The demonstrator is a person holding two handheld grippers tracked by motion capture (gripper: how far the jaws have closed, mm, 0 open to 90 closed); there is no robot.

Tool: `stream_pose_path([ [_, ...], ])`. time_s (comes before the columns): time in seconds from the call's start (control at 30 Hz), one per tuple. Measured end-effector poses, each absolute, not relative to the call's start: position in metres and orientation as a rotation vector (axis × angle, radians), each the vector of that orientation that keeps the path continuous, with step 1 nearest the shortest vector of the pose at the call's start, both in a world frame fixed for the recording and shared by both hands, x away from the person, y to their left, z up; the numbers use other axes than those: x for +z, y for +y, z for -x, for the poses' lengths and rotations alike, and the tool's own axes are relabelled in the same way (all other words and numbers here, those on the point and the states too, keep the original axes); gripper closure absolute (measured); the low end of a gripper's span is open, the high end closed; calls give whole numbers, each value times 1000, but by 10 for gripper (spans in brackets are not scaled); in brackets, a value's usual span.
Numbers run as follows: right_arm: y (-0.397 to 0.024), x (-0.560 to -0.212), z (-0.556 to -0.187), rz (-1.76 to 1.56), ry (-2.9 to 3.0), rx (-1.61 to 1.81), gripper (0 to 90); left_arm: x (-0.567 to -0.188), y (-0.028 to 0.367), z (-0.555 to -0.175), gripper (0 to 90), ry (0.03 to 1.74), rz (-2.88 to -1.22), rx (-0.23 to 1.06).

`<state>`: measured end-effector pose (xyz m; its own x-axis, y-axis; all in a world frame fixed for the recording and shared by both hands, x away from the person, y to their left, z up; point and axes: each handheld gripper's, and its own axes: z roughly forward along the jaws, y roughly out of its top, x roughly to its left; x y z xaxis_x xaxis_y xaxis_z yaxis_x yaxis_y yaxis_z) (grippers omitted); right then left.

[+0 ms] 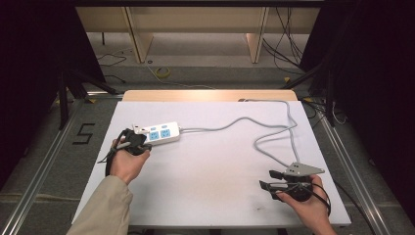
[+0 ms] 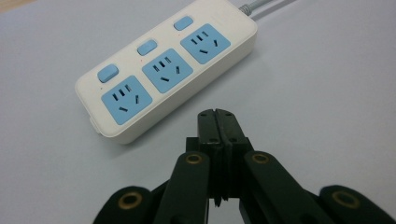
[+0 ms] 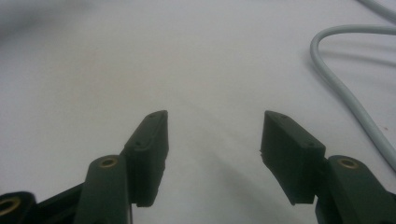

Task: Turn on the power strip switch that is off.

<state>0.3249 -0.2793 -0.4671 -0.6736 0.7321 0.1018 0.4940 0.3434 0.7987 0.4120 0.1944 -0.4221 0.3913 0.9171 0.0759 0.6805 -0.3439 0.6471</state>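
power strip (image 2: 166,70) lies at the table's (image 1: 205,181) left, just beyond the left gripper (image 2: 217,122), whose jaws are pressed together on nothing. right gripper (image 3: 214,140) gapes empty beside the grey cord (image 3: 348,88). risk: a closed-jaw nudge could slide the strip, or the cord could snag.

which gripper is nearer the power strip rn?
Left. The left gripper, jaws shut, sits right beside the power strip at its near-left end. The right gripper, jaws open, is far off at the table's near-right corner, beside the grey cord.
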Motion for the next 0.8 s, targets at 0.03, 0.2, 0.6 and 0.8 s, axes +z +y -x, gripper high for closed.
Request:
stream_pose_path([
  [0.03, -279, -467, -325, -1095, 2338, 1239, 425, -422, 195, -413, 897, 1366, -2129, 594],
  [0.2, -280, -467, -325, -1098, 2335, 1241, 426, -423, 196, -416, 898, 1376, -2131, 590],
  [0.6, -279, -467, -325, -1096, 2335, 1240, 426, -419, 197, -421, 898, 1385, -2139, 584],
  [0.8, -279, -467, -325, -1092, 2339, 1237, 426, -418, 199, -423, 897, 1390, -2144, 583],
])
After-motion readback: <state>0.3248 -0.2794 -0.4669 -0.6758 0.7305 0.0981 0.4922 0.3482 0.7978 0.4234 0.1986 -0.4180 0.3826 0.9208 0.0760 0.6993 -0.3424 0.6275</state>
